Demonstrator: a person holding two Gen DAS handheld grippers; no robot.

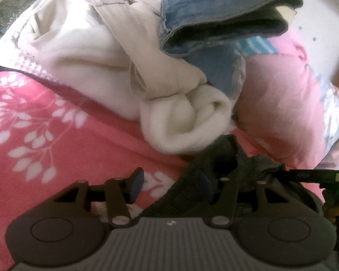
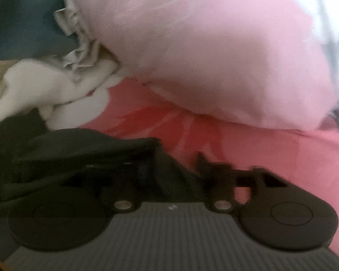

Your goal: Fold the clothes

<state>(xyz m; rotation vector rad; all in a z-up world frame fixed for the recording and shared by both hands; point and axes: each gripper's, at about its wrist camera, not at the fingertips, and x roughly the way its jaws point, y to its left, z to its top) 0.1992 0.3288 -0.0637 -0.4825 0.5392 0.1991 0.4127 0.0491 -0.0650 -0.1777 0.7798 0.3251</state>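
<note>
I held both tools low over a pink bedspread printed with white leaves (image 1: pixel 45 124). My left gripper (image 1: pixel 169 180) stood spread, a dark grey soft garment (image 1: pixel 217 158) draped between its jaws but not pinched. My right gripper (image 2: pixel 169 164) was blurred; I cannot tell its state. To fold well, I judged I should pinch an edge and pull it flat. I saw no containers, only a cream fleece garment (image 1: pixel 79 52) heaped beside a pale pink pillow (image 2: pixel 214 56)

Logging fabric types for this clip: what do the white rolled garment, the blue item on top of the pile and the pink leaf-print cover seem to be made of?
White rolled garment: looks like fleece, matte with a fuzzy edge. Blue item: probably denim, faded, with stitched seams and a thick hem. Pink leaf-print cover: seemingly soft plush or brushed fabric, though blur leaves that open.
</note>
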